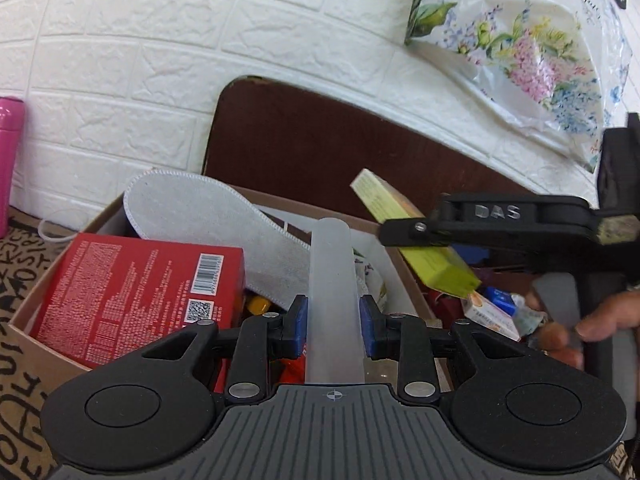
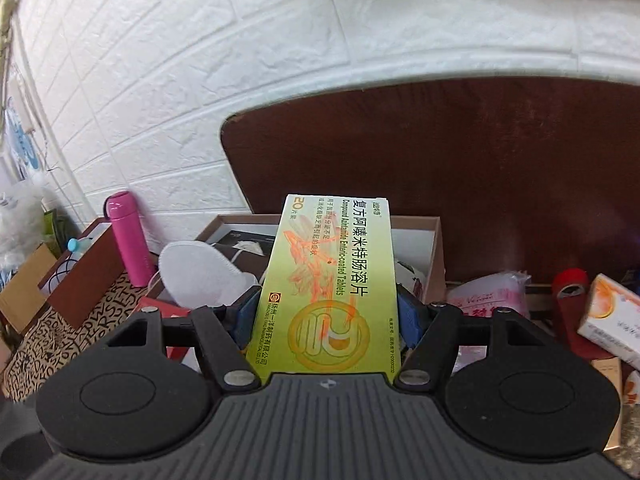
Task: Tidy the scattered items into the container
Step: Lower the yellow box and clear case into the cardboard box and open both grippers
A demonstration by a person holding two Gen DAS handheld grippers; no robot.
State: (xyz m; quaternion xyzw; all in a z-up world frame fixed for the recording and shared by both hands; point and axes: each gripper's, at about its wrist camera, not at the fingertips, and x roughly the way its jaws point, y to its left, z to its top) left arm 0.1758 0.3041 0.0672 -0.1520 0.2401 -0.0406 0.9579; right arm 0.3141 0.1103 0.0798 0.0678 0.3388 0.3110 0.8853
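Pink flask [image 2: 128, 236] far left, outside cardboard box [image 1: 24, 320]. In box: one red carton [image 1: 136, 292], one white insole [image 1: 208, 224]. Left gripper [image 1: 334, 316] clamped on one translucent tube [image 1: 332, 280], long axis pointing forward over box interior; box directly ahead and below. Right gripper [image 2: 326, 316] clamped on one green tablet box [image 2: 332, 280], long axis forward, above box's right rim. Left gripper judged nearer to drop point. More small cartons [image 2: 608, 316] loose at right.
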